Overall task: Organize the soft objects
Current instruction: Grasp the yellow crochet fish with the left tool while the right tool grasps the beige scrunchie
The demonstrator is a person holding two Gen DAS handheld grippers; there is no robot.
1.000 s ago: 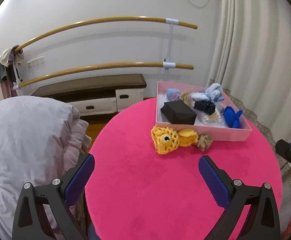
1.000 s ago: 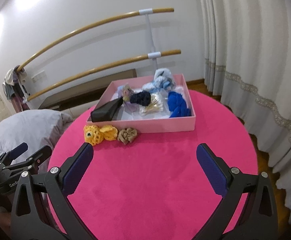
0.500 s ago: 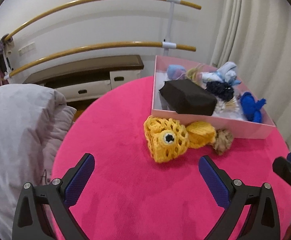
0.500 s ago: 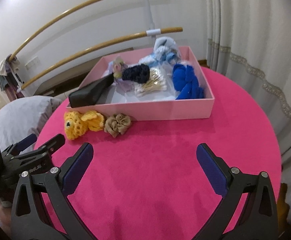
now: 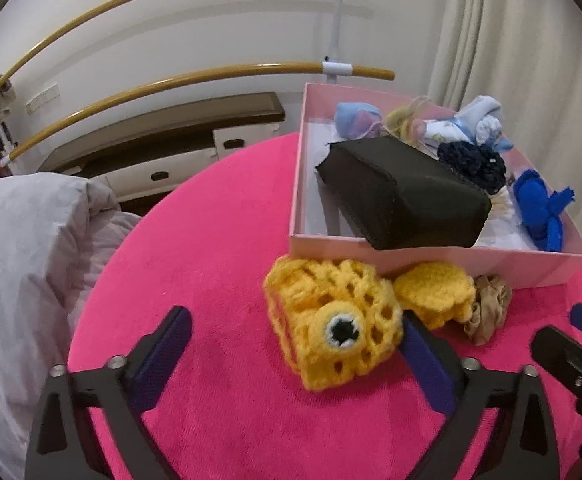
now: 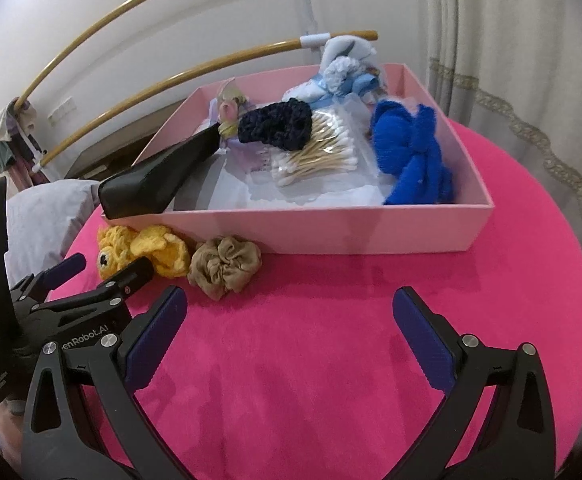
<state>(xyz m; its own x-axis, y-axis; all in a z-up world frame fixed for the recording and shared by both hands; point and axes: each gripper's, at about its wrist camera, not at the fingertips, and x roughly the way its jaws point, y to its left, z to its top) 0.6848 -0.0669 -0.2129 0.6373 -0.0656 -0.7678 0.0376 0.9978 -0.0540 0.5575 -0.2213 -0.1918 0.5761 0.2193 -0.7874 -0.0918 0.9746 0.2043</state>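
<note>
A yellow crocheted fish (image 5: 331, 316) lies on the pink round table (image 5: 211, 240) against the front wall of a pink box (image 5: 523, 266). My left gripper (image 5: 291, 332) is open, its jaws on either side of the fish's head, its right finger (image 5: 423, 356) touching it. A beige scrunchie (image 6: 225, 266) lies right of the fish (image 6: 143, 250). My right gripper (image 6: 289, 326) is open and empty, just short of the scrunchie. The box (image 6: 371, 232) holds a black pouch (image 6: 159, 178), a navy scrunchie (image 6: 275, 126), cotton swabs (image 6: 315, 156), a blue knitted piece (image 6: 415, 160) and pale blue cloths (image 6: 343, 64).
A grey quilt (image 5: 23, 264) bulges at the table's left edge. Two wooden barre rails (image 5: 195, 76) and a low dark cabinet (image 5: 163, 128) stand along the wall behind. Curtains (image 6: 511, 40) hang at the right. The left gripper's body (image 6: 51, 308) is just left of my right gripper.
Both grippers have moved forward toward the box. My left gripper has closed in on the yellow fish and now straddles it. My right gripper has neared the beige scrunchie.
</note>
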